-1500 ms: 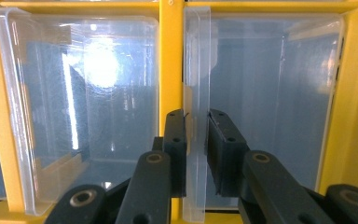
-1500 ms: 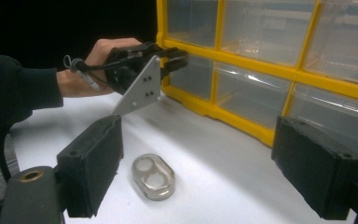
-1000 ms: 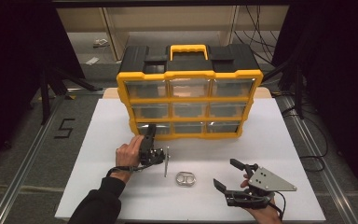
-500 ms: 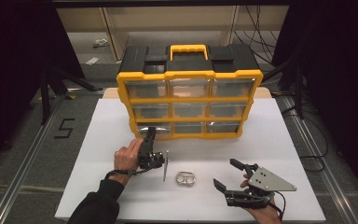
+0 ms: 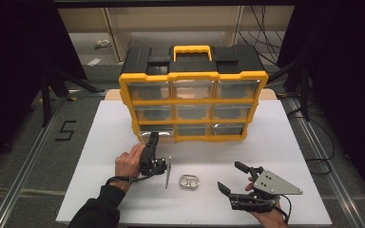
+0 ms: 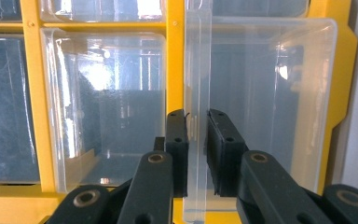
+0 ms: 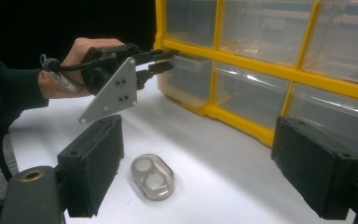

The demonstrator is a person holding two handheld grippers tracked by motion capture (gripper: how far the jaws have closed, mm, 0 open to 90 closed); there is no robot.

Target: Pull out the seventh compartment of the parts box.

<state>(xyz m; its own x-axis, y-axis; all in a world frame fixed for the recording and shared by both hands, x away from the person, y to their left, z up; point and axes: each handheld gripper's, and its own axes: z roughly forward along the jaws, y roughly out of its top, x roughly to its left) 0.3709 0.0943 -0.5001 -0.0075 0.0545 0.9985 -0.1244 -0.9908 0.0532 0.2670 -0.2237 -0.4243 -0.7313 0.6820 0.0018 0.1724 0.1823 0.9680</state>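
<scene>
A yellow and black organizer (image 5: 192, 78) with clear drawers stands at the back of the white table (image 5: 285, 142). My left gripper (image 5: 153, 137) (image 6: 198, 116) is shut on the clear handle tab (image 6: 198, 56) of the bottom-left drawer (image 5: 154, 133) (image 7: 186, 77), which sticks out a little from the frame. In the right gripper view the left gripper (image 7: 165, 60) reaches level into that drawer's front. My right gripper (image 5: 229, 175) (image 7: 200, 140) rests open near the front right, nothing between its pads. A small oval metal piece (image 5: 189, 182) (image 7: 152, 177) lies between the two hands.
The left gripper's grey plate (image 5: 168, 172) hangs close to the table beside the hand. Black floor rails run along both sides of the table. A "5" mark (image 5: 65, 130) is on the floor at the left. Bare white surface lies right of the organizer.
The left hand has edged slightly toward the near side of the table while gripping the drawer handle. The right gripper and the metal piece have stayed put.
</scene>
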